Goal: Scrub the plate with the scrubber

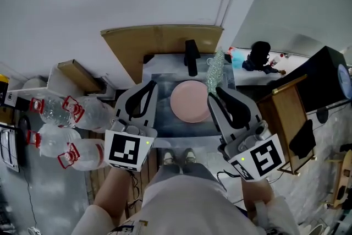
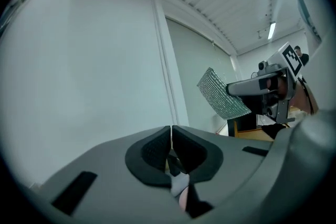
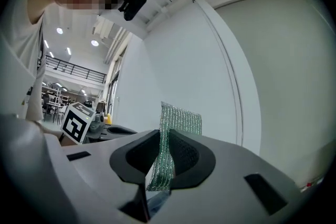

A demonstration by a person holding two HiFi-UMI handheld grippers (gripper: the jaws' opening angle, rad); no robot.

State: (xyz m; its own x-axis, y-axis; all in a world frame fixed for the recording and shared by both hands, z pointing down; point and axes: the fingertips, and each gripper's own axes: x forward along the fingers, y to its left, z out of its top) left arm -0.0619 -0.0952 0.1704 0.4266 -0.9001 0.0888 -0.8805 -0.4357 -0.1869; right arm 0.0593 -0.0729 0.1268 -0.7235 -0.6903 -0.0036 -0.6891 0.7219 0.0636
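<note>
The scrubber's (image 3: 179,119) lower end is hidden inside the grip of the right tongs (image 3: 160,150), which are clamped on it. Its free part stands up at 12 o'clock from them, a flat rectangle of glittery green mesh. The left tongs (image 2: 171,136) are closed tip to tip with nothing between them; the pale blur in the gap beneath is too vague to name. Only the head view shows the plate (image 1: 188,100). It is round, smooth and pink, and lies in the grey sink (image 1: 165,125) below the black tap (image 1: 191,58). It sits between the 2 tongs, its 3 o'clock rim cut off by the right one.
</note>
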